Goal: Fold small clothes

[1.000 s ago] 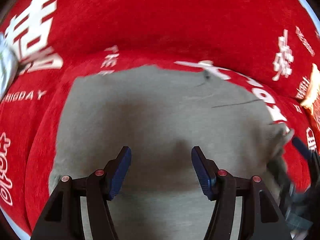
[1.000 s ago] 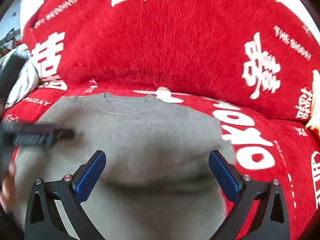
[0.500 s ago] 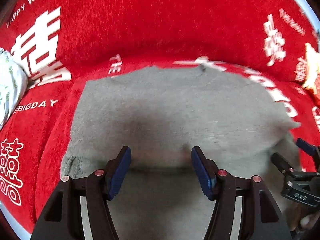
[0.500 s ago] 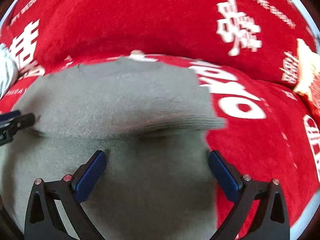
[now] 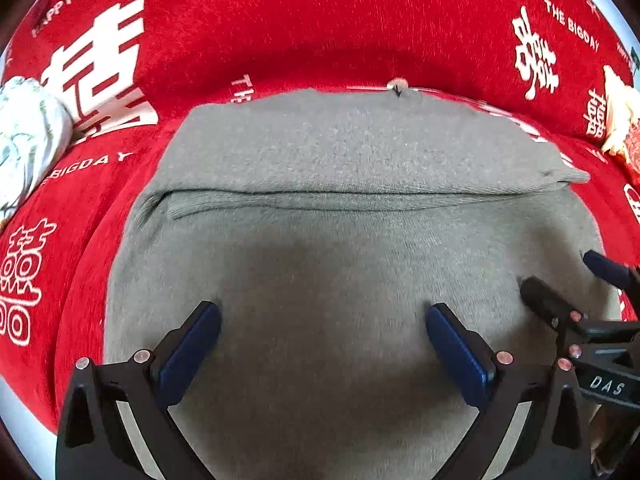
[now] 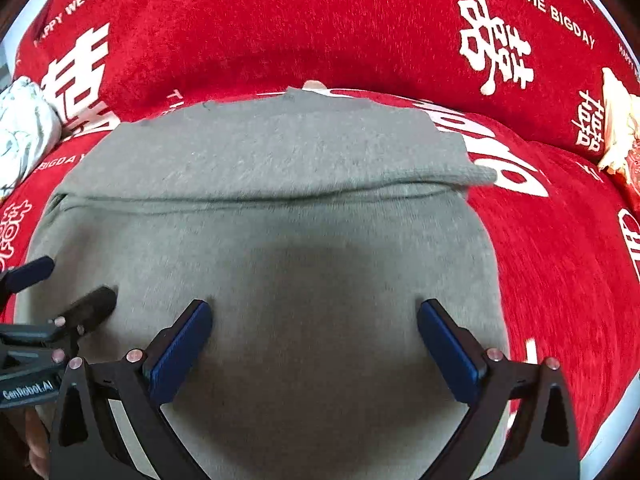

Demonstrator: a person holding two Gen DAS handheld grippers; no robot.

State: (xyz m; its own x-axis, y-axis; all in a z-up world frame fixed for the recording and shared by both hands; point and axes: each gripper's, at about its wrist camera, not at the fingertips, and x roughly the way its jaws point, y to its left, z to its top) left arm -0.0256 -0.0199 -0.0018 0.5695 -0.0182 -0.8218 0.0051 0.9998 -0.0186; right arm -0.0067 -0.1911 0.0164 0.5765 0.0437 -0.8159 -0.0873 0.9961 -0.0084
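While both grippers hang over the couch, the left gripper [image 5: 322, 340] has its jaws opening, spread wide with nothing pinched, and the right gripper [image 6: 314, 338] stands spread too, gripping nothing. Beneath and between the blue fingers [image 5: 192, 354] lies the task's grey knit garment [image 5: 340, 248], flat on the seat. Just beyond the fingertips a folded edge [image 5: 360, 196] runs across it. Farther off rises a red cover [image 5: 320, 28] printed with white characters. Far left sits a pale patterned cloth [image 5: 24, 132]; far right, an orange-and-cream object [image 6: 618, 128].
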